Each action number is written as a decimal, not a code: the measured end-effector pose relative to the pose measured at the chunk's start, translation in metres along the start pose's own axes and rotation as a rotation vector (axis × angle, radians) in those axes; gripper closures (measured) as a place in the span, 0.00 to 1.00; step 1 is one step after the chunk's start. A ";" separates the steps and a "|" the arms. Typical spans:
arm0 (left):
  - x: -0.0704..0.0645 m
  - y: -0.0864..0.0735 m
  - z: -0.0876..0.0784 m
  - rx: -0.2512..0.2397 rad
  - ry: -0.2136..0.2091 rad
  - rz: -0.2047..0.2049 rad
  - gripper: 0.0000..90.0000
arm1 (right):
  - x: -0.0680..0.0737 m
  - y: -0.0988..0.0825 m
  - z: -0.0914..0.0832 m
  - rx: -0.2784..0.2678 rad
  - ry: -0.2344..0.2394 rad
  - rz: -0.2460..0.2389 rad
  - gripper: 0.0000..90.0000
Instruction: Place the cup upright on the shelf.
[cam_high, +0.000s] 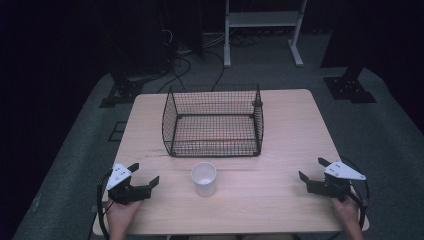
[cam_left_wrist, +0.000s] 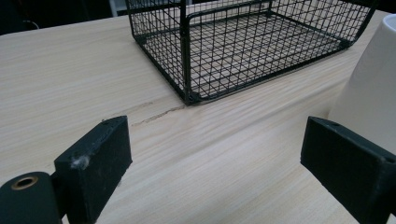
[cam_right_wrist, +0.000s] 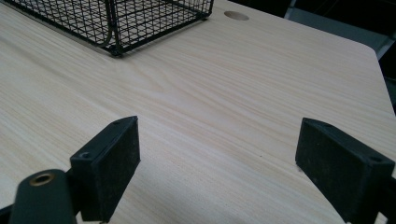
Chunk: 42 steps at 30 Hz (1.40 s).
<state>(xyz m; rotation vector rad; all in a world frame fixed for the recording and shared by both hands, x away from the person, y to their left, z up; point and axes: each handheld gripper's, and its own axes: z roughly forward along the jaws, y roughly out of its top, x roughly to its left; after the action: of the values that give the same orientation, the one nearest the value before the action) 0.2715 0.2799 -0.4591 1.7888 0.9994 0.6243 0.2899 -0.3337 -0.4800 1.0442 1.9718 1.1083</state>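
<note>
Basket (cam_high: 213, 121) of black wire mesh stands upright and open-topped at the middle of the light wooden table (cam_high: 290, 130), toward the twelve o'clock side, with nothing visible inside it. A white paper cup (cam_high: 204, 178) stands upright just beside the basket's near wall, at six o'clock from it, apart from the wire and with its mouth open upward. The left gripper (cam_high: 146, 175) sits near the table's eight o'clock corner, held in the person's left hand (cam_high: 120, 215), its jaws spread wide apart with nothing between them; they point toward the cup from its nine o'clock side but stay apart from it. In the left gripper view the cup's white wall (cam_left_wrist: 369, 88) rises just behind the right-hand jaw, and the basket's corner (cam_left_wrist: 191, 95) lies ahead across bare wood. The right gripper (cam_high: 311, 169) rests near the four o'clock corner in the right hand (cam_high: 350, 212), its jaws likewise wide apart and empty, well apart from cup and basket. A round hole (cam_right_wrist: 236, 15) in the tabletop shows in the right gripper view, past the basket's corner (cam_right_wrist: 116, 49).
</note>
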 end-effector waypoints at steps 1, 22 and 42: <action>0.000 0.000 0.000 0.001 -0.001 0.001 0.09 | 0.000 0.000 0.000 0.000 0.000 0.000 0.15; -0.013 0.018 0.003 -0.027 -0.082 0.047 0.08 | -0.001 0.000 0.000 0.005 -0.013 0.012 0.15; -0.038 0.042 0.001 -0.007 -0.235 0.139 0.03 | 0.000 0.000 0.000 0.010 -0.015 0.009 0.15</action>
<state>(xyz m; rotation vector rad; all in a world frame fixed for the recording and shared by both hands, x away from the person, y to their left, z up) 0.2673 0.2386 -0.4209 1.8865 0.7179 0.4875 0.2903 -0.3335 -0.4800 1.0642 1.9641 1.0932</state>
